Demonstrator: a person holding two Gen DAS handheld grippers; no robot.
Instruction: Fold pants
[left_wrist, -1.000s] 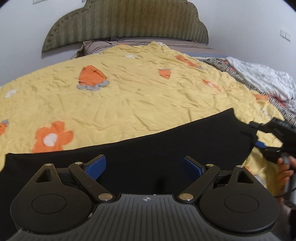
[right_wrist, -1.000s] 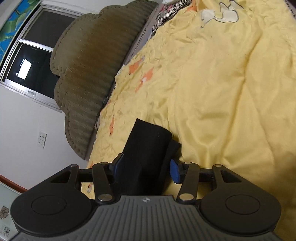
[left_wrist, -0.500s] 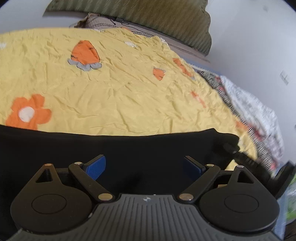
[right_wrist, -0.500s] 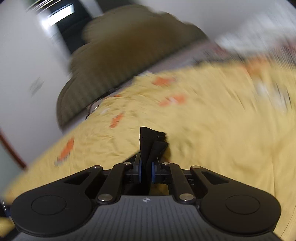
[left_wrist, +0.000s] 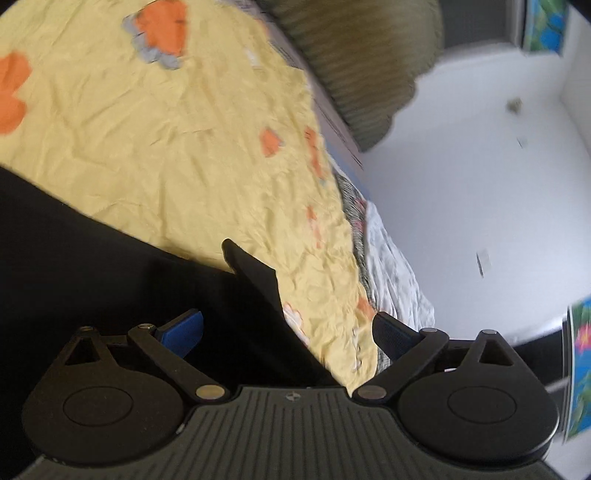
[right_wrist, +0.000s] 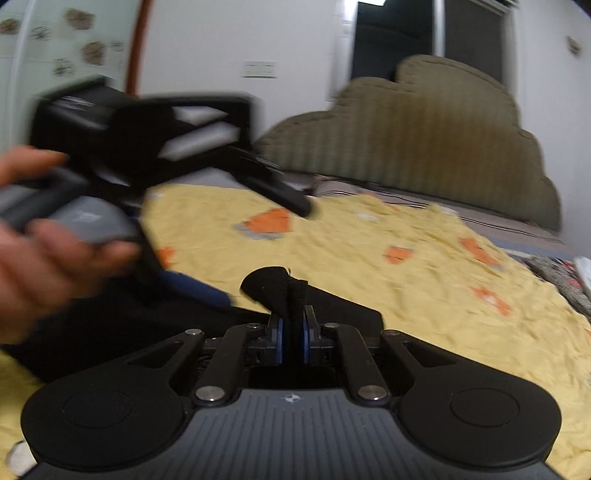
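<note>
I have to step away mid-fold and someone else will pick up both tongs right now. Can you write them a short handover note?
Right tongs: shut on a bunched end of the black pants, lifted off the yellow bedspread.
Left tongs: jaws have just been opening and stand wide; they grip nothing, hanging over the pants where they lie flat. The left hand holds them close beside the right ones.
Done: one end of the pants is picked up.
Left: the fold itself is not finished. Probably carry the held end across to the other end, lay it down, then smooth it.
</note>
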